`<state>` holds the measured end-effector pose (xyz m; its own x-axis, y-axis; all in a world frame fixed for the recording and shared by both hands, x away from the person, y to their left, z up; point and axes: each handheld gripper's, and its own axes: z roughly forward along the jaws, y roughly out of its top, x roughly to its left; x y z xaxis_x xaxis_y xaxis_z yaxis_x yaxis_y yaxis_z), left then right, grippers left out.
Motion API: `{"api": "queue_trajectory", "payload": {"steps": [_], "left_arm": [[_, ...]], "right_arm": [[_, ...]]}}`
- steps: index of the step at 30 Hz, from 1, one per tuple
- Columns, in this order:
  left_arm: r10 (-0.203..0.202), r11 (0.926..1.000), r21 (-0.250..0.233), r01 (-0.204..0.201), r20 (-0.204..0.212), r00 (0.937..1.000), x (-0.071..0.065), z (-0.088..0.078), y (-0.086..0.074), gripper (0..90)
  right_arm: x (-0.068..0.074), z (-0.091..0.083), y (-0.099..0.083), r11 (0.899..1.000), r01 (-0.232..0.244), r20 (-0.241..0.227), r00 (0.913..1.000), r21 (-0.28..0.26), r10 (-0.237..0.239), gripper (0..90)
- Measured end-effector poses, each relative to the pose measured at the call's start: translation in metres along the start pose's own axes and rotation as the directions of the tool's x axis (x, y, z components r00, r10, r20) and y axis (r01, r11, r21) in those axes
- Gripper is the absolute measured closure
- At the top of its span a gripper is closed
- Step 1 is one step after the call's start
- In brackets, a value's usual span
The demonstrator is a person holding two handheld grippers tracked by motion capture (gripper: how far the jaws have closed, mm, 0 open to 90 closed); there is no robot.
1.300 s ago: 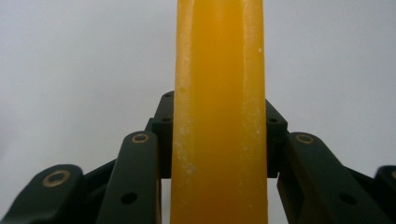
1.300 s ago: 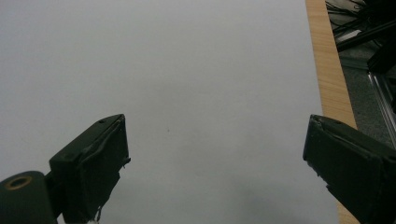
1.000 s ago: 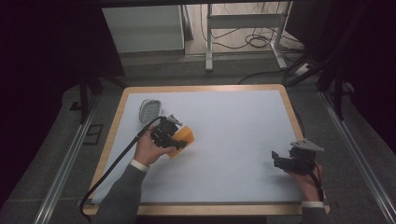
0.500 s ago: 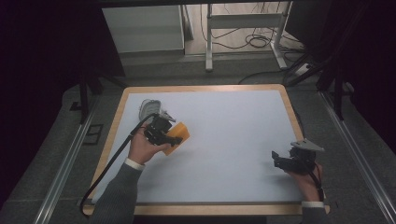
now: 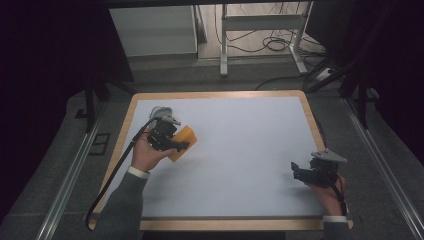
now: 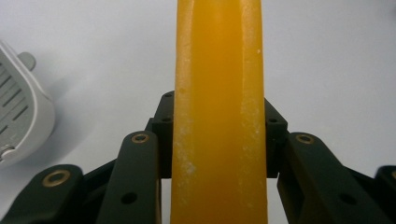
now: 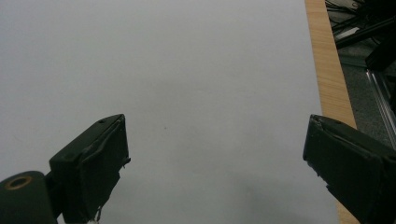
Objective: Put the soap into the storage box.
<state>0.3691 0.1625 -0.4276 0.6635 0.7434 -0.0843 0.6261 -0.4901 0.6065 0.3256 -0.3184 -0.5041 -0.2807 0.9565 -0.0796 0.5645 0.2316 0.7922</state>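
Since a second ago my left gripper (image 5: 176, 145) has carried the orange block (image 5: 183, 142) up-left toward the grey device (image 5: 161, 111), jaws clamped on its flanks, its long axis running straight ahead between them. My right gripper (image 5: 296, 171) gapes empty, well apart from the device.

Flat orange block (image 6: 218, 116), slightly scuffed, clamped edge-on over the table's left part
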Motion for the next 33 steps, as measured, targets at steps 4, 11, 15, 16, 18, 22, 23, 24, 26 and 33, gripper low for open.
{"api": "queue_trajectory", "payload": {"steps": [4,11,15,16,18,22,23,24,26,33], "left_arm": [[-0.011,0.9999,-0.003,0.011,-0.006,0.9999,0.005,-0.002,0.001,61.1],[-0.026,0.9996,-0.011,0.026,-0.024,0.9994,0.01,-0.005,0.002,61.1],[-0.03,0.9995,-0.012,0.03,-0.03,0.9991,0.013,-0.006,0.003,61.1],[-0.034,0.9993,-0.016,0.034,-0.027,0.999,0.014,-0.007,0.003,61.1],[-0.037,0.9992,-0.016,0.037,-0.027,0.9989,0.016,-0.007,0.004,61.1],[-0.041,0.999,-0.018,0.041,-0.031,0.9987,0.019,-0.008,0.007,61.1],[-0.043,0.999,-0.017,0.042,-0.032,0.9986,0.02,-0.009,0.007,61.1],[-0.044,0.9989,-0.017,0.044,-0.034,0.9985,0.021,-0.009,0.008,61.1],[-0.047,0.9987,-0.018,0.047,-0.036,0.9982,0.023,-0.009,0.009,61.1],[-0.063,0.9979,-0.021,0.062,-0.044,0.9971,0.027,-0.01,0.01,61.1]], "right_arm": [[0.0,0.0,0.0,1.0,0.002,-0.001,1.0,-0.001,-0.002,6.8],[-0.001,-0.001,0.0,1.0,-0.002,0.004,1.0,-0.004,0.002,6.9],[-0.001,-0.001,0.001,1.0,0.001,0.003,1.0,-0.004,-0.001,6.9],[-0.001,-0.001,0.001,1.0,0.002,0.003,1.0,-0.004,-0.002,6.9],[0.0,-0.001,0.0,1.0,0.001,0.002,1.0,-0.004,-0.001,6.9],[-0.001,-0.001,0.0,1.0,0.0,0.002,1.0,-0.004,0.0,6.9],[-0.001,-0.001,0.0,1.0,0.0,0.002,1.0,-0.004,0.0,6.9],[-0.001,-0.002,0.0,1.0,0.0,0.002,1.0,-0.005,0.0,7.0],[-0.001,-0.002,0.0,1.0,0.0,0.004,1.0,-0.006,0.0,7.0],[-0.002,-0.002,0.0,1.0,-0.003,0.008,1.0,-0.007,0.003,7.1]]}}
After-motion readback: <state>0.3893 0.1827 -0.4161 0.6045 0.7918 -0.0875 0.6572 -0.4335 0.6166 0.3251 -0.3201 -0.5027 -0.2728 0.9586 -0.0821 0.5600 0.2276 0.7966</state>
